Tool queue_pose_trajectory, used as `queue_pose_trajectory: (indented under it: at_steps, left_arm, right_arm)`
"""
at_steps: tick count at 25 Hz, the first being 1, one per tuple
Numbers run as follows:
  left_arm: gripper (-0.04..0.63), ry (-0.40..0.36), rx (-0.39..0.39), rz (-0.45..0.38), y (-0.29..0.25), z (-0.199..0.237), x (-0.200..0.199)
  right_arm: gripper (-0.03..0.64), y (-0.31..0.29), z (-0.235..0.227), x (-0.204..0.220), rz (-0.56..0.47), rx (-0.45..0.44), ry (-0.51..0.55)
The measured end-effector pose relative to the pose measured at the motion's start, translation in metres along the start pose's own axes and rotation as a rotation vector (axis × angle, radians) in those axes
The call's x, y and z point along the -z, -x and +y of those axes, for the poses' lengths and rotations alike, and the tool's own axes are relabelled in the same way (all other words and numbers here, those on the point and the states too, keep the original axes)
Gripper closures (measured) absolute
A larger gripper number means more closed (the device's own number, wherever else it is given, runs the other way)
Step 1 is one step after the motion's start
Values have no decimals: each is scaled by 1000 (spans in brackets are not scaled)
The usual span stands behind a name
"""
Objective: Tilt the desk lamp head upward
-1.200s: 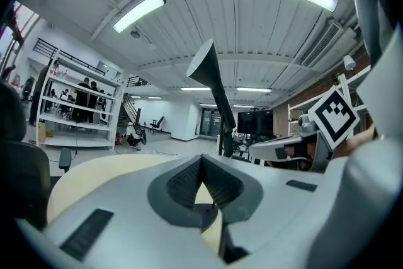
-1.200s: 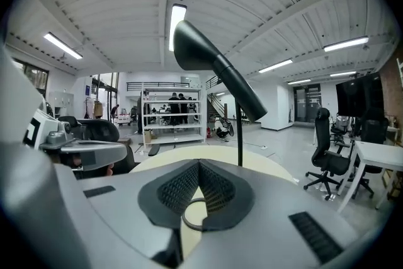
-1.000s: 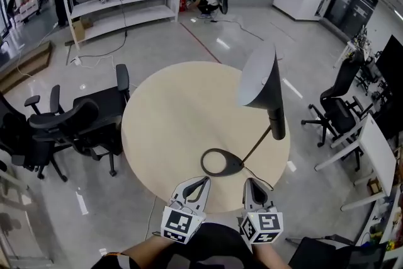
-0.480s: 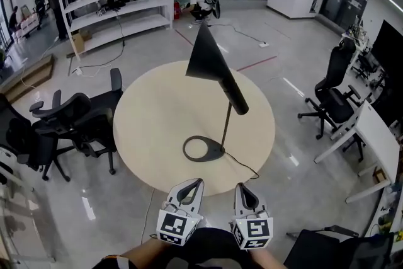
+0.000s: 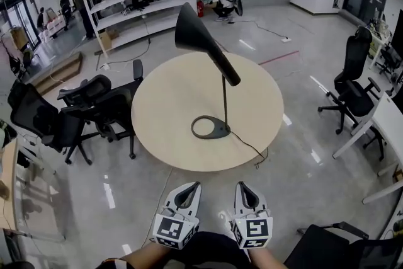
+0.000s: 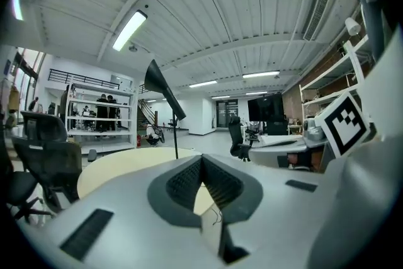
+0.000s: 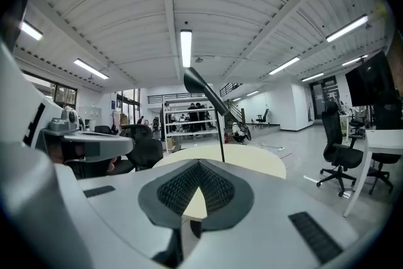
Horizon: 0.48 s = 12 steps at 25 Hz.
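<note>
Two tools side by side, pointing near-level at desk lamp [image 5: 203, 44]: left tool [image 5: 191, 188], right tool [image 5: 242, 187] pressed together, empty.

I backed both grippers away from the round table [image 5: 157, 104]. A second ago the tips of my left gripper [image 5: 191, 187] and right gripper [image 5: 243, 188] reached over its near edge, just short of the lamp base [image 5: 211, 128]. They ended up over bare floor [image 5: 214, 176], well apart from the table. As I drew back, the desk lamp shrank in the head view and slid from right of centre towards the middle. Its lamp head [image 5: 196, 36], which had loomed large and close at the upper right, came to sit smaller, its wide end towards the upper left.
</note>
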<state>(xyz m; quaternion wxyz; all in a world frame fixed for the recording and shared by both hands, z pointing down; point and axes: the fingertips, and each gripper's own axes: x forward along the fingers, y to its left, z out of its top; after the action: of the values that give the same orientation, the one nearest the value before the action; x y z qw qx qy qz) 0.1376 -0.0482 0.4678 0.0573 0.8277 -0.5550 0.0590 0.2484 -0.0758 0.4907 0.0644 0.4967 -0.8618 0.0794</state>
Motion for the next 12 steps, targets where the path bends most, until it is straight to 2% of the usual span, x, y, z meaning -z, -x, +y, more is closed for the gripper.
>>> queue_pose_trajectory:
  at_steps: [5, 12]
  left_arm:
    - [548, -39, -67, 32, 35, -14, 2]
    - [548, -41, -91, 68, 71, -18, 12]
  right_arm:
    - [607, 24, 14, 8, 2, -54, -3]
    - [607, 43, 42, 1, -23, -94, 5]
